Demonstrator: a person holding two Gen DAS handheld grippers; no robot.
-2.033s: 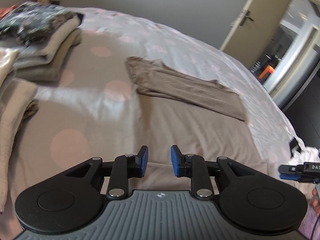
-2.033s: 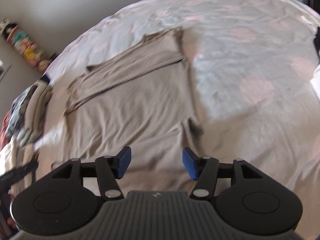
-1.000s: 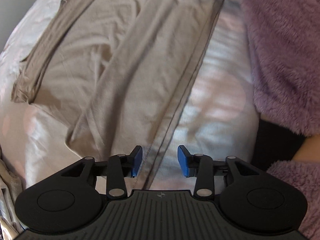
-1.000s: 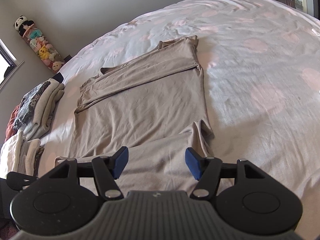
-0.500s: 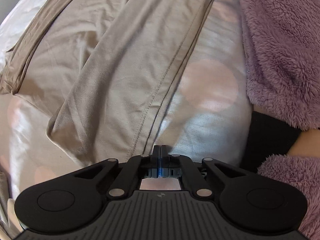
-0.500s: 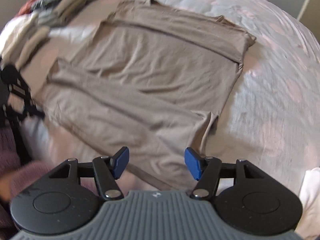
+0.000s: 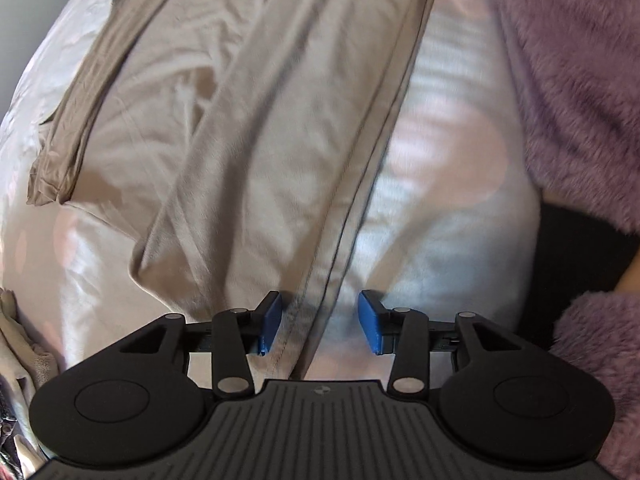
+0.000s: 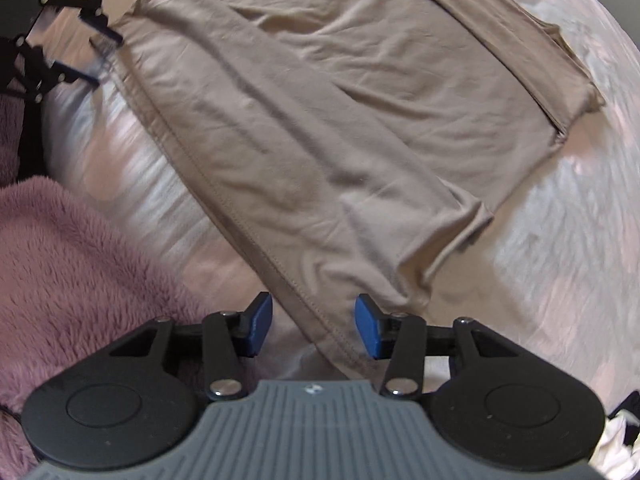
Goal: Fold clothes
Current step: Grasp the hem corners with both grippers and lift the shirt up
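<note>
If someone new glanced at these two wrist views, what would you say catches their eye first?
Probably the beige garment spread flat across the pale dotted bedspread, filling both views. Next, its stitched hem running between the open blue pads of the left gripper and likewise the right gripper. The fluffy purple sleeve crowds the edge.

Pale spotted bedsheet, fuzzy purple sleeve, grey wall

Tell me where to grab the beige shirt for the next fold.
Grip the beige shirt along its stitched hem, at both near corners. That edge lies flat by the body; the right hand-held gripper and left hand-held gripper already straddle it, open.
</note>
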